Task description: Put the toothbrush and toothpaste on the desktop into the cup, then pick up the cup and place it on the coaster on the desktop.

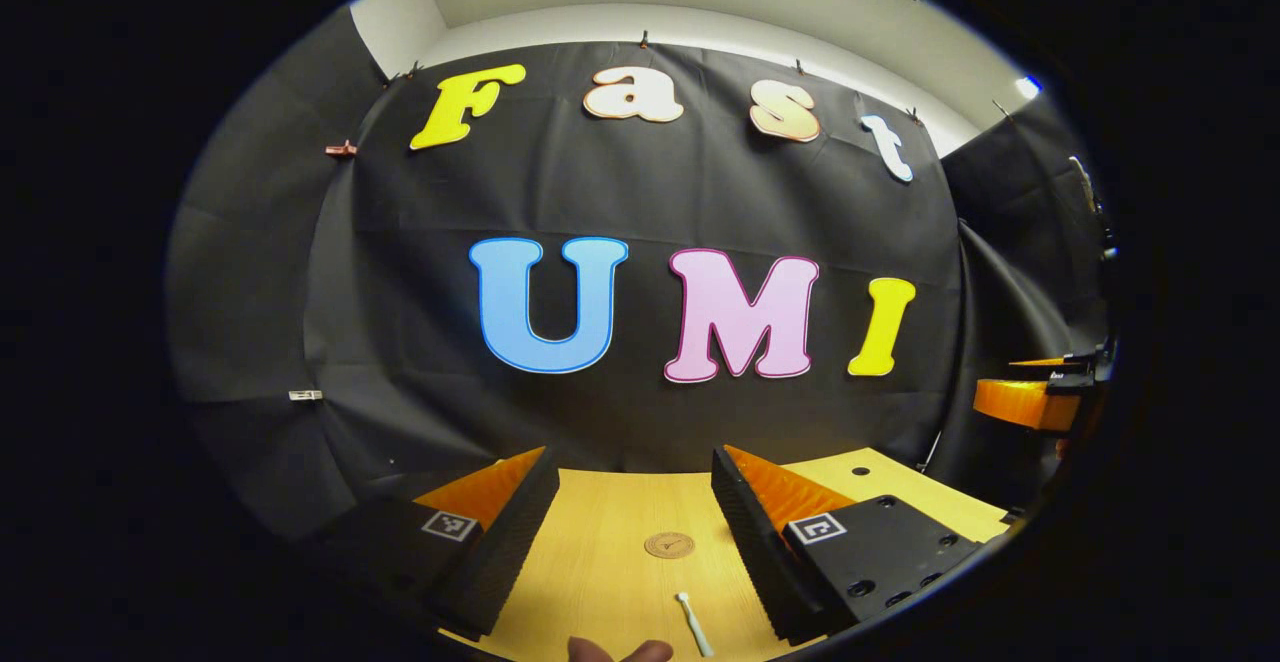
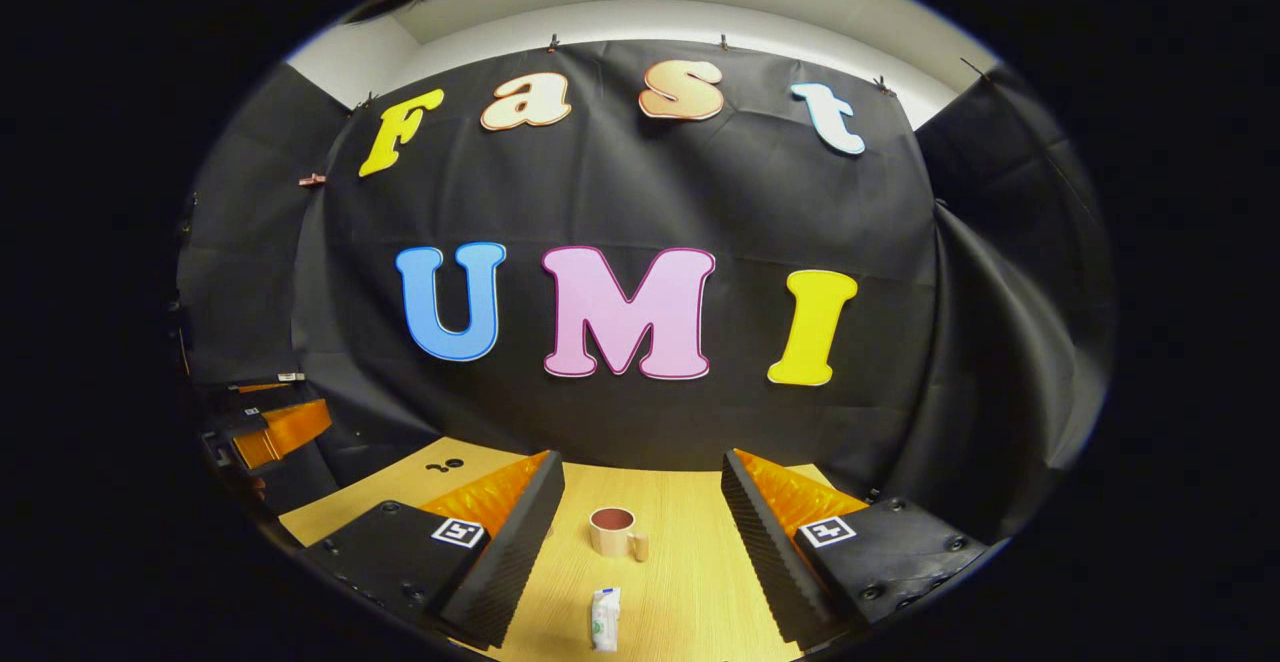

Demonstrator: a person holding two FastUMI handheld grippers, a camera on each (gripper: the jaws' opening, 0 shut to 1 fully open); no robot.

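Toothpaste [image 2: 605, 619] lengthwise toward cup [image 2: 614, 531], betw open right tongs [image 2: 640, 542].

You have the white toothbrush [image 1: 693, 623] lying flat on the wooden counter [image 1: 600, 562], near you, its head toward the far side. Farther off sits the round brown coaster [image 1: 669, 544], flat and bare. The tan cup [image 2: 614, 531] stands upright, handle to the right, with the white toothpaste [image 2: 605, 618] tube lying nearer, apart from it.
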